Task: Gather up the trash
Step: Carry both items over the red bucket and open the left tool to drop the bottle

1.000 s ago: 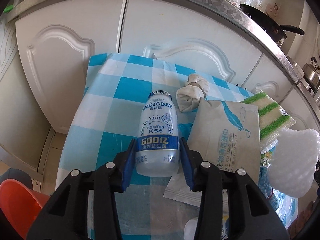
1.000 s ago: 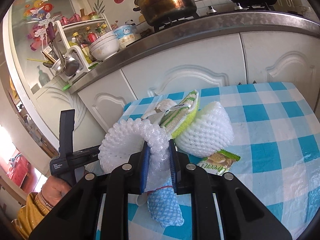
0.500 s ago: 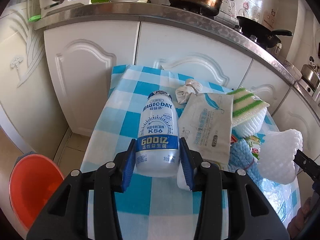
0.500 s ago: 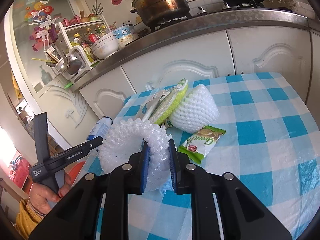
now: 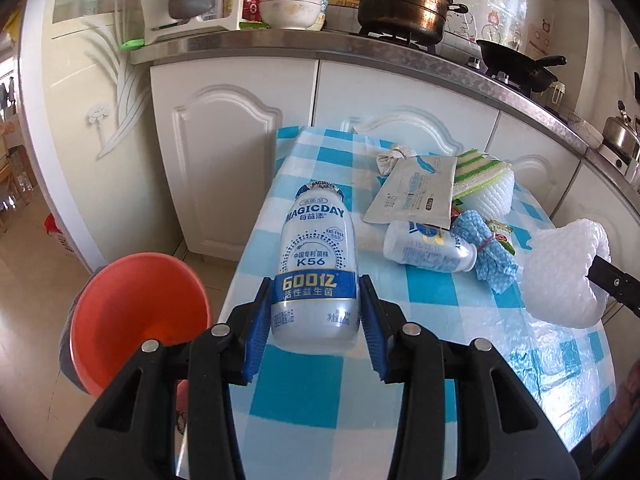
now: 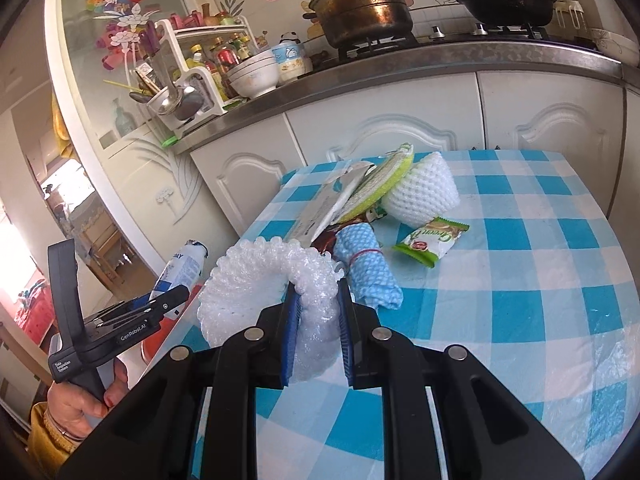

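My left gripper (image 5: 314, 304) is shut on a white Magicday yogurt bottle (image 5: 315, 260) and holds it above the table's left edge, beside an orange bin (image 5: 136, 312) on the floor. My right gripper (image 6: 318, 308) is shut on a white bubble-wrap sheet (image 6: 276, 296), held above the checked tablecloth (image 6: 520, 280); the sheet also shows in the left wrist view (image 5: 564, 276). On the table lie a second small bottle (image 5: 430, 250), a grey pouch (image 5: 416, 192), a blue foam net (image 6: 368, 268), a green snack wrapper (image 6: 432, 242) and a white foam net (image 6: 420, 192).
A green-striped sponge (image 5: 480, 170) and a knotted white rag (image 5: 390, 158) lie at the table's far side. White cabinets (image 5: 248, 140) and a steel counter with a pot (image 5: 404, 4) and pan stand behind. The left gripper (image 6: 120, 320) shows in the right view.
My left gripper has lifted the bottle up and back toward the table's left edge; the orange bin has come into fuller view. My right gripper has raised the bubble wrap and pulled back.
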